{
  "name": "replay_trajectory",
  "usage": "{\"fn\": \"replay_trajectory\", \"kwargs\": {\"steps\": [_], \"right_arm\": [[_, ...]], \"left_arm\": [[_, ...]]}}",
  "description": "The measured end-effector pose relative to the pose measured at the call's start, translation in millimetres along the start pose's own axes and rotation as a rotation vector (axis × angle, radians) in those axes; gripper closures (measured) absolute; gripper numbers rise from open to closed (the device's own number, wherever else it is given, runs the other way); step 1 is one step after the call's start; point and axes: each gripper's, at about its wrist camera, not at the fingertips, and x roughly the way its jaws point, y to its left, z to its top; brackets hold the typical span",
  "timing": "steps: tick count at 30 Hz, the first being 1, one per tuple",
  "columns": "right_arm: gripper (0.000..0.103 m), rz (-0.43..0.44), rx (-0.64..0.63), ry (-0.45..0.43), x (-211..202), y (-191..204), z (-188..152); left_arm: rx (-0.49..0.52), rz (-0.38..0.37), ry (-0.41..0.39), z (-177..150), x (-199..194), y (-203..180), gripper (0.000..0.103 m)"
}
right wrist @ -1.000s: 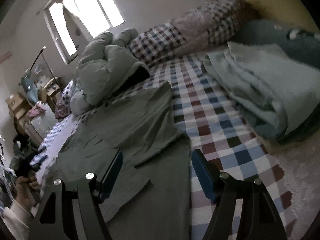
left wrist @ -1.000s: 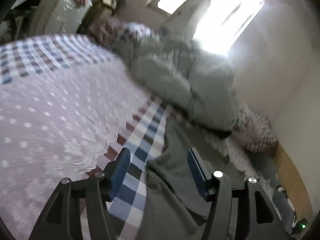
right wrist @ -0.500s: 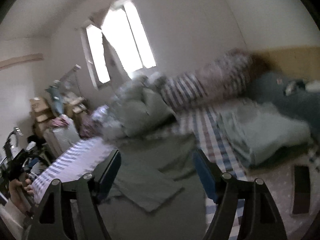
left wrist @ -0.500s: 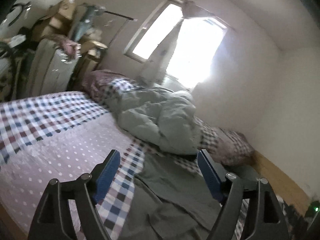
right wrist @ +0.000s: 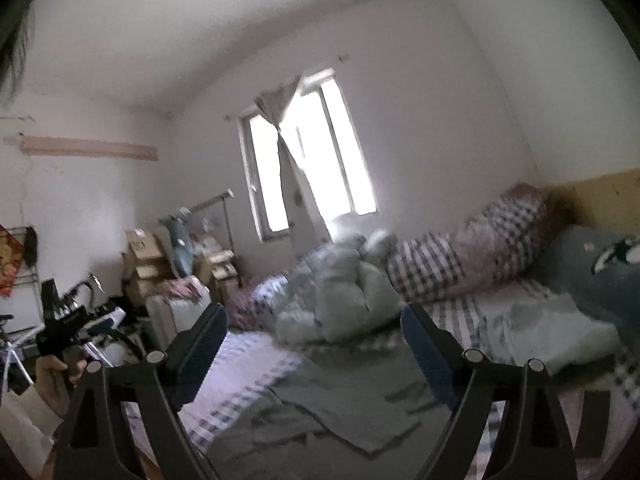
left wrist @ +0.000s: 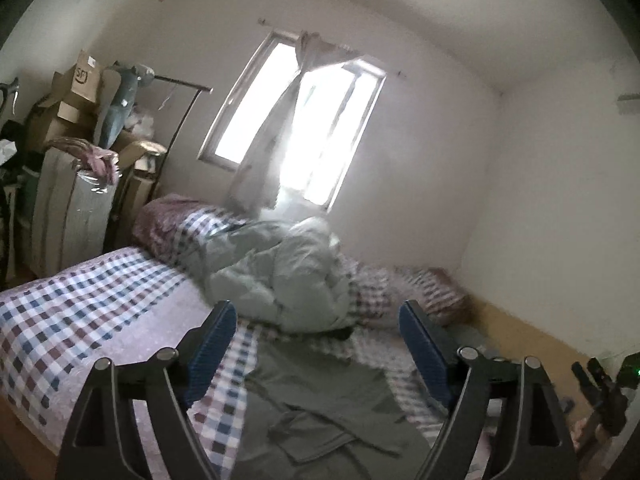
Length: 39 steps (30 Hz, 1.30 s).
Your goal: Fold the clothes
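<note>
Both claws, left and right, are held open and empty, raised above the green garment spread on the bed.

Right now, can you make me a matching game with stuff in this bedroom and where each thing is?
Things:
1. grey-green garment
2. puffy pale duvet
3. cardboard boxes
4. curtain

Places:
A. hanging at the window
B. stacked by the wall, beside the bed
C. lying spread on the bed, nearest the grippers
D. heaped on the bed under the window

Pairs: 1-C, 2-D, 3-B, 4-A
</note>
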Motion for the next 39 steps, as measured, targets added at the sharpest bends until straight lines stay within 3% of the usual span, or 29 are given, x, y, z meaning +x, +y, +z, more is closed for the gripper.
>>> {"fn": "replay_trajectory", "kwargs": {"steps": [5, 10, 20, 27, 33, 39], "right_arm": [[0.009, 0.132, 0.021, -0.111, -38.7, 25.0, 37.1], [0.008, 0.244, 0.059, -0.136, -56.1, 38.3, 50.7], [0.007, 0.331, 0.094, -0.177, -90.0, 38.7, 71.8], [0.006, 0.359, 0.060, -0.138, -93.8, 40.2, 72.6], [0.005, 0.360, 0.043, -0.085, -72.5, 50.5, 59.9], [0.005, 0.310, -0.046, 0.040, -25.4, 77.6, 21.6]], "left_arm": [[-0.084, -0.066, -0.015, 16.6, -29.9, 2.3, 0.016], [-0.175, -0.106, -0.025, 23.7, -53.9, 12.3, 0.016], [-0.144, -0.067, -0.090, 41.0, -102.6, 14.9, 0.016], [-0.118, 0.013, -0.127, 44.6, -134.4, 25.9, 0.015], [-0.125, 0.030, -0.048, 13.8, -114.9, 31.8, 0.015], [-0.174, 0.045, 0.174, -66.2, -38.1, 43.7, 0.015]]}}
